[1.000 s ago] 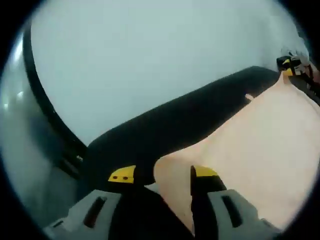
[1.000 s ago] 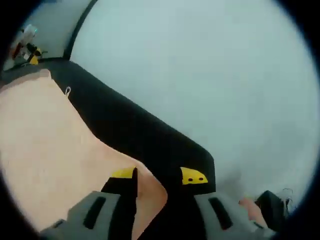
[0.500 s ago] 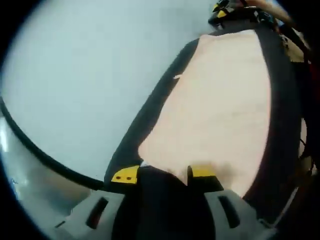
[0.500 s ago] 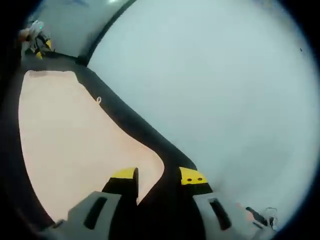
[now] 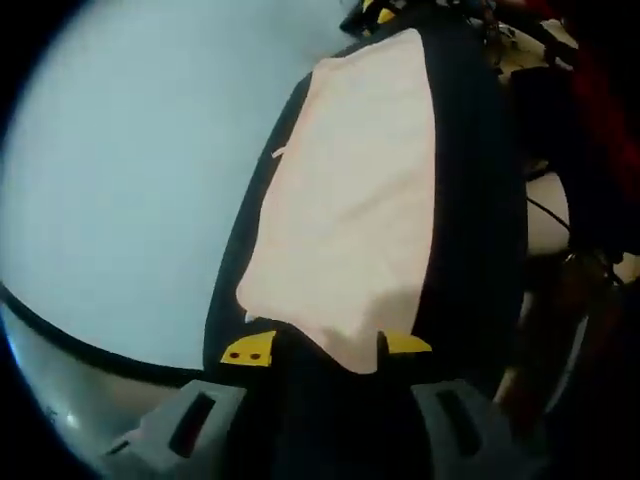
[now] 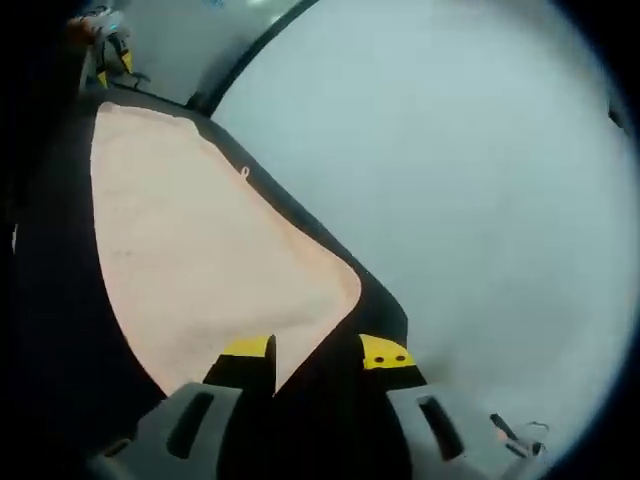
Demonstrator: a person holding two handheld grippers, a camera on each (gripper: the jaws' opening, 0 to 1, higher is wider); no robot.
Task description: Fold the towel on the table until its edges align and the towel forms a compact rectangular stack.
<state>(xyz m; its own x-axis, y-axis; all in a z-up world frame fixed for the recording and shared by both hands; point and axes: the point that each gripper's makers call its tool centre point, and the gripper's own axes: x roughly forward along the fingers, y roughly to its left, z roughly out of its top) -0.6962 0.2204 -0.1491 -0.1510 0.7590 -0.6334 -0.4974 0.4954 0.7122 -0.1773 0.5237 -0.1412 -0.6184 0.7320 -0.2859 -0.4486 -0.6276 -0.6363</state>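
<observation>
Both tools (image 5: 315,350) (image 6: 316,355) grip towel (image 5: 350,210) corners (black table (image 5: 470,200)).

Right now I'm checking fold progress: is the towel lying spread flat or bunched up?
Spread flat. The towel lies as one smooth, unwrinkled sheet on the black table, a gripper at each end. How many layers it has, I cannot tell.

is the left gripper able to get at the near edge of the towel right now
Probably yes: the towel edge lies right at the left gripper tips, flat on the dark table, with nothing between them.
</observation>
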